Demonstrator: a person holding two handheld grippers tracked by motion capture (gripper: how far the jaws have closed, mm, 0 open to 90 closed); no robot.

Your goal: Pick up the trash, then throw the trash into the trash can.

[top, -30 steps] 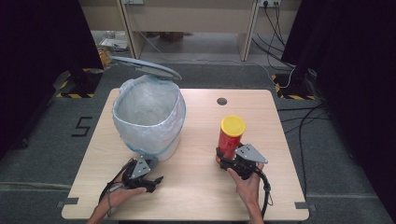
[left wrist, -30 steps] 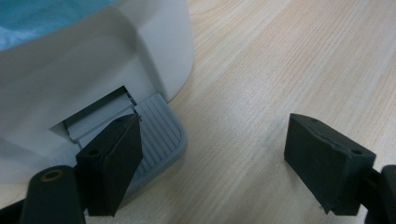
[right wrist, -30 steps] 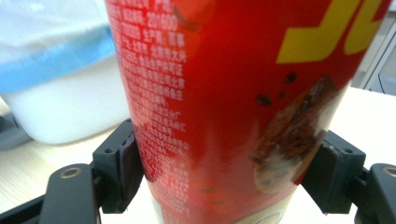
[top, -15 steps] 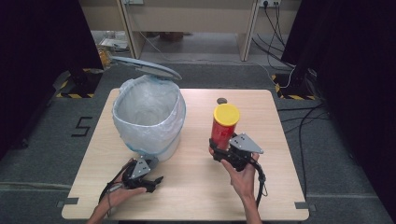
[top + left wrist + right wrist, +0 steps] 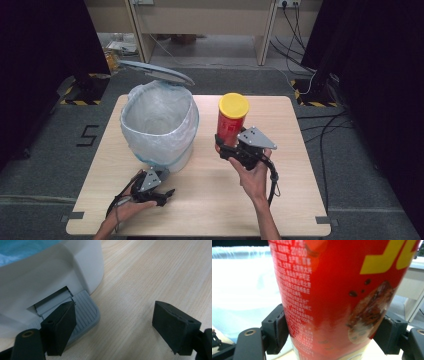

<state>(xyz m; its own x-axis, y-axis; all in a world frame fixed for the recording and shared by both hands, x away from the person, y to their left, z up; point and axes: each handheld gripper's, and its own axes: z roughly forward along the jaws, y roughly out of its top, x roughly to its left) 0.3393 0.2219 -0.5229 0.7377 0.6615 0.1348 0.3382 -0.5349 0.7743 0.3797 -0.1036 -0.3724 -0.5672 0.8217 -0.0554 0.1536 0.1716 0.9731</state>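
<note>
The red canister [image 5: 231, 124] with a yellow lid stands upright, lifted above the table [image 5: 290, 200] just right of the lined pedal bin [image 5: 159, 127], clamped between the jaws of the right gripper [image 5: 227, 150]. The right forearm reaches forward from the near edge, hand [image 5: 254, 175] raised. The left gripper [image 5: 162, 192] rests low on the table with its jaws spread wide, one jaw over the bin's grey pedal [image 5: 83, 312].

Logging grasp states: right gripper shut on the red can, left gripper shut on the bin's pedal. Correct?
Not quite. The left gripper is open: in the left gripper view its jaws stand wide apart, one over the grey pedal of the bin. The right gripper is indeed shut on the red can.
</note>
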